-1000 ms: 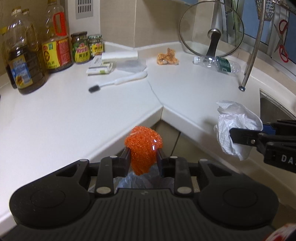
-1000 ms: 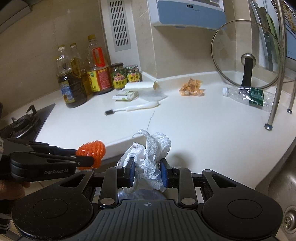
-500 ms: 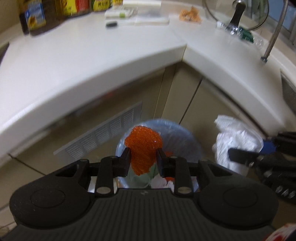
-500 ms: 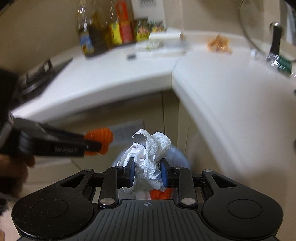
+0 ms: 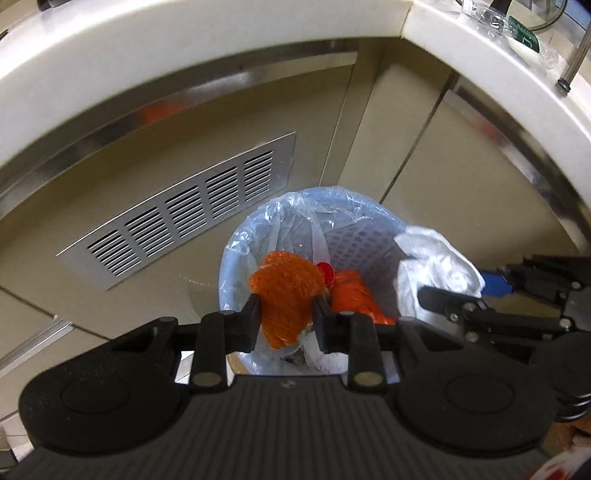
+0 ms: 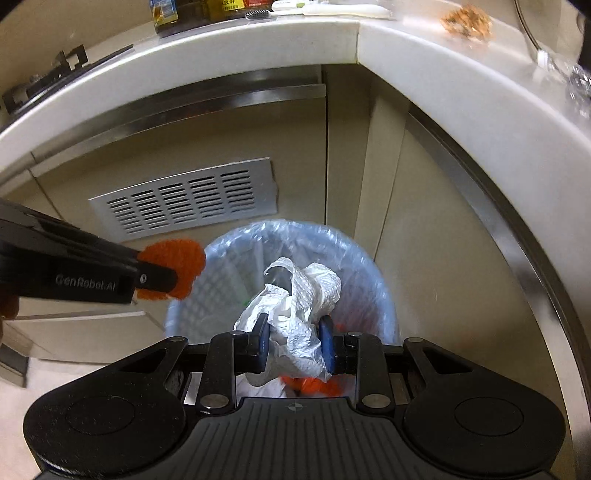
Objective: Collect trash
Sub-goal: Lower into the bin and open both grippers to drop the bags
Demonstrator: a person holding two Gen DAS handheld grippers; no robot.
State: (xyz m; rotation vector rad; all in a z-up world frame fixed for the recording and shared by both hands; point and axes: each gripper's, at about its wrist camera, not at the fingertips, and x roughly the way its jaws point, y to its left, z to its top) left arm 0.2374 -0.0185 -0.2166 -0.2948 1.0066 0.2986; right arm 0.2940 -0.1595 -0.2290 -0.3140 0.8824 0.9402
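Below the curved lip of the white surface (image 5: 207, 48), left wrist view: the left tongs (image 5: 287, 318) are clamped on an orange mesh wad (image 5: 286, 291), held over the open mouth of a waste bin (image 5: 236, 251) lined with a pale blue bag. Orange scraps (image 5: 351, 291) already lie inside. The bin stands on the floor against beige cabinet fronts, with a metal vent grille (image 5: 184, 218) to its left. At the bin's right rim the right tongs (image 5: 424, 291) enter from the side, gripping crumpled white paper (image 5: 436, 266). A clear plastic bottle (image 5: 517, 33) lies on the surface at upper right.

Right wrist view: the right tongs (image 6: 295, 341) are clamped on the crumpled white paper (image 6: 295, 302), directly above the bin (image 6: 380, 295); its mouth lies open all round the paper. The left tongs (image 6: 166, 277) reach in from the left with the orange mesh wad (image 6: 173, 264) over the bin's left rim, apart from the paper. The surface's edge (image 6: 258, 40) overhangs well above both loads. A crumpled snack wrapper (image 6: 467, 20), bottles (image 6: 192, 7) and a stove grate (image 6: 44, 77) sit along its top.
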